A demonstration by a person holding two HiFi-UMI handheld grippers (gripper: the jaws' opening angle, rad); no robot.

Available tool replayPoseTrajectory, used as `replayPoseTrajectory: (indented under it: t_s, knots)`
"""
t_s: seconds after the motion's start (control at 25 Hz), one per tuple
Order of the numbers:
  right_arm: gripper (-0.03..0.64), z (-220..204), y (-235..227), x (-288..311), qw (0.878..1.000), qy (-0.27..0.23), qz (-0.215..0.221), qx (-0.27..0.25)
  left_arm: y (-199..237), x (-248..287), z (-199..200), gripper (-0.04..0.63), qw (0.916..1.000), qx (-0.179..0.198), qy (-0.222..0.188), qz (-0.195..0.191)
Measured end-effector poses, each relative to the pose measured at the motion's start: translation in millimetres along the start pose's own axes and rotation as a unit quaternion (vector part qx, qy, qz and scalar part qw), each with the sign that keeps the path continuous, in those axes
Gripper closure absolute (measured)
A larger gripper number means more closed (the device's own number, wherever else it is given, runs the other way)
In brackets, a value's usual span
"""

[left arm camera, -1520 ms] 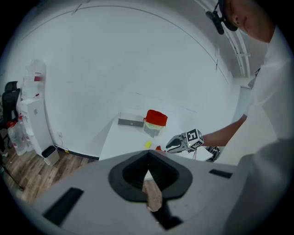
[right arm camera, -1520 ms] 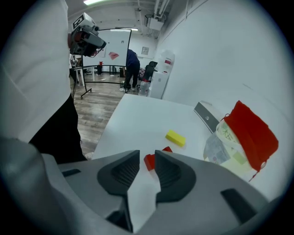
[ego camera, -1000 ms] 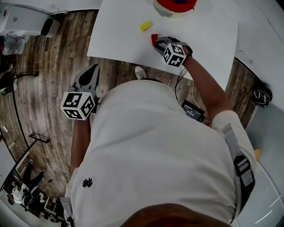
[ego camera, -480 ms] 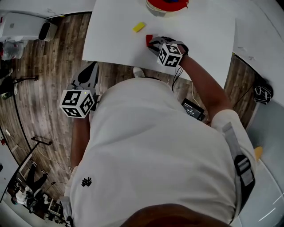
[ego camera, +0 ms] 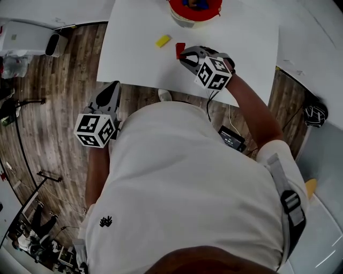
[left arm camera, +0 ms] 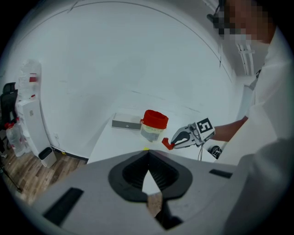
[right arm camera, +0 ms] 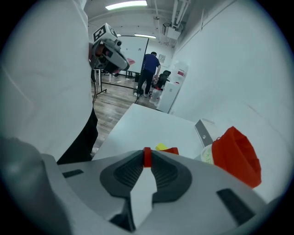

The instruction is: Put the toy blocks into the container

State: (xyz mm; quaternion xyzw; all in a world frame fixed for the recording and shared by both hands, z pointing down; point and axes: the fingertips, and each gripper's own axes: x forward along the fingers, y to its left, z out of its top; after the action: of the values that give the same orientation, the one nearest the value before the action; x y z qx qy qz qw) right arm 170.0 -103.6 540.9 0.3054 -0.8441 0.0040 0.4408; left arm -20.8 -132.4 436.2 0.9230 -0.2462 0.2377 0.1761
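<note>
A red block (ego camera: 180,50) is pinched at the tips of my right gripper (ego camera: 185,54), near the white table's front part. In the right gripper view the red block (right arm camera: 147,157) shows as a thin strip between the closed pads. A yellow block (ego camera: 163,40) lies on the table just left of it. The container (ego camera: 195,9), with a red rim and blocks inside, stands further back. My left gripper (ego camera: 113,85) hangs shut and empty over the wooden floor, off the table's left front edge. From there it looks at the container (left arm camera: 154,125) and the right gripper (left arm camera: 174,141).
The white table (ego camera: 134,48) ends in a front edge close to the person's body. A flat grey box (left arm camera: 127,124) lies at the table's back beside the container. A black device (ego camera: 232,135) lies on the floor. A person (right arm camera: 149,73) stands far off in the room.
The red block in the right gripper now sits a little farther from the yellow block. The head view has drifted. The left gripper has stayed where it was.
</note>
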Motion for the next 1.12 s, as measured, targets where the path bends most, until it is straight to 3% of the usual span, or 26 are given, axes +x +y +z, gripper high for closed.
replayPoseTrajectory:
  t_s: [0.36,0.64,0.88,1.12]
  knots:
    - [0.563,28.2,-64.1,-64.7,0.999,-0.029,-0.036,0.019,-2.9,10.3,-0.6,0.589,1.0,-0.004,-0.001,-0.006]
    - [0.563,21.7,-142.2,-91.4,0.995,-0.042,-0.081,0.036,-6.8,16.7,4.1,0.589,0.9999,-0.007,-0.01,-0.003]
    - [0.563,-6.6,-203.5,-80.7,0.994,-0.009,-0.097,0.046,-1.8,15.9,4.1,0.589,0.9997,-0.019,-0.016,0.01]
    - [0.562,-39.2,-237.1,-50.7,0.995,0.033,-0.077,0.055,2.7,12.4,0.4,0.589,0.9991,-0.031,-0.019,0.021]
